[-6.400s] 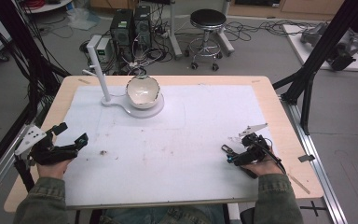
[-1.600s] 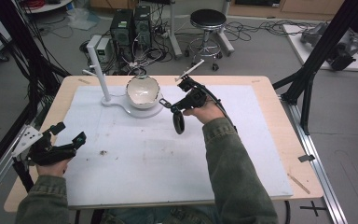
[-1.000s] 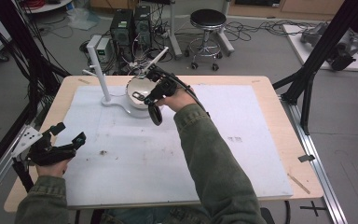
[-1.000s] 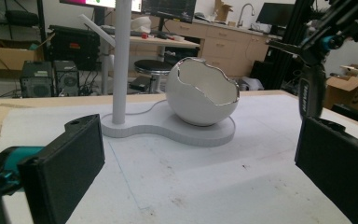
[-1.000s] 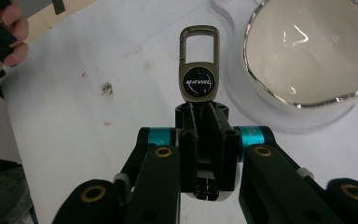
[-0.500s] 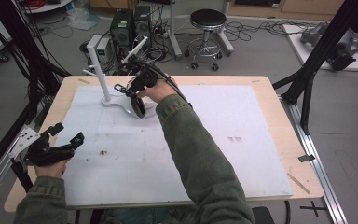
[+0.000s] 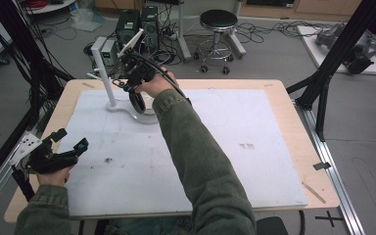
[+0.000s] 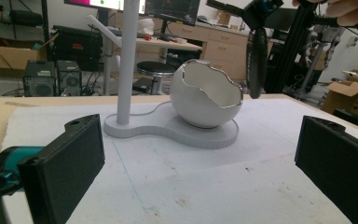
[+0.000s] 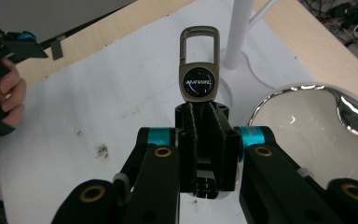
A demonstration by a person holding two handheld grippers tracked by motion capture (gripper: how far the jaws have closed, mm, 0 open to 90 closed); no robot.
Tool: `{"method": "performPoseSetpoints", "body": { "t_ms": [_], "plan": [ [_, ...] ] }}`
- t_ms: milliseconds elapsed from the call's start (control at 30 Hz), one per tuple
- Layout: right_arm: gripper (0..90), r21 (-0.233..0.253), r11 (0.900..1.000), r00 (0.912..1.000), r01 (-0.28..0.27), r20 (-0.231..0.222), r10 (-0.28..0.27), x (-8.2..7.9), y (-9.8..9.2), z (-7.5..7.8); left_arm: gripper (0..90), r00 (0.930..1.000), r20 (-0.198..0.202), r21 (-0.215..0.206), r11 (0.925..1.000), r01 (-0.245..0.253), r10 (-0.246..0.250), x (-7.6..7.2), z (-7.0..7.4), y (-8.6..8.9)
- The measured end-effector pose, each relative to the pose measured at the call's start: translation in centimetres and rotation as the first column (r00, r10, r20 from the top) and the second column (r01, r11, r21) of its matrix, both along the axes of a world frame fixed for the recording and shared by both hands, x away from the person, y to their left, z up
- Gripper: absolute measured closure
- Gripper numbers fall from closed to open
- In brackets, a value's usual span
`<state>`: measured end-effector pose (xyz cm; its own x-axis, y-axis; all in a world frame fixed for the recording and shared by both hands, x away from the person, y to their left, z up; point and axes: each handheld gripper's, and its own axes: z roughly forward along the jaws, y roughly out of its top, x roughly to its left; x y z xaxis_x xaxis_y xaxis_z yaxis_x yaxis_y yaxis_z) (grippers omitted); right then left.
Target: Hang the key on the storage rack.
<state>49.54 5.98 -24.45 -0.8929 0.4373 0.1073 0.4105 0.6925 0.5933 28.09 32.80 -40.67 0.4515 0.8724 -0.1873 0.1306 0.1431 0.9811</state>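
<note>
My right gripper [image 7: 127, 82] is shut on a key fob [image 9: 199, 65]: a bronze snap clip with a round "NAVAL" badge. Its black strap loop [image 7: 137, 102] hangs down over the bowl. The gripper hovers above a white stand [image 7: 127, 111] at the far left of the mat. The stand has an upright post [image 7: 106, 78] with a slanted peg. It also carries an eggshell-shaped white bowl [image 8: 207, 95] with a shiny inside [image 9: 307, 135]. The clip points toward the post [image 9: 240, 32]. My left gripper [image 7: 71, 139] rests open near the front left, facing the stand, with nothing between its jaws.
A white mat [image 7: 235, 147] covers the wooden table [image 7: 293, 127]. Black frame struts [image 7: 323, 83] rise at the right, and dark poles and cables stand at the left. A stool [image 7: 218, 29] and computer boxes [image 7: 137, 24] stand on the floor beyond the far edge.
My right gripper, first resting at the front right, travelled with the key fob across the table to above the bowl by the post. The left gripper stayed put.
</note>
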Motion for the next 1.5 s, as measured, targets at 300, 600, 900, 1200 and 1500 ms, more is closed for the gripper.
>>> {"method": "performPoseSetpoints", "body": {
  "t_ms": [300,600,900,1200,1500],
  "plan": [
    [82.4,0.013,1.0,1.0,0.0,-0.005,0.0,1.1,2.0,0.2,1.8,1.0,-0.003,-0.002,1.0,0.001,-0.001,0.0,0.0,0.1],
    [82.4,0.038,0.999,0.9999,0.013,-0.01,-0.012,2.0,3.6,0.5,1.8,1.0,0.0,-0.017,0.9998,-0.005,0.005,0.0,-0.1,0.3],
    [82.2,0.06,0.998,0.9996,0.028,-0.004,-0.028,2.7,4.8,0.6,1.8,1.0,0.0,-0.02,0.9998,-0.007,0.007,0.1,-0.1,0.3],
    [82.0,0.07,0.997,0.9993,0.031,0.018,-0.032,3.0,5.3,0.7,1.8,1.0,0.001,-0.021,0.9998,-0.006,0.006,0.2,-0.1,0.3],
    [81.6,0.071,0.997,0.9995,0.029,0.01,-0.029,3.1,6.1,-0.1,1.8,1.0,-0.001,-0.021,0.9998,-0.005,0.005,0.2,-0.2,0.3]
  ]
}}
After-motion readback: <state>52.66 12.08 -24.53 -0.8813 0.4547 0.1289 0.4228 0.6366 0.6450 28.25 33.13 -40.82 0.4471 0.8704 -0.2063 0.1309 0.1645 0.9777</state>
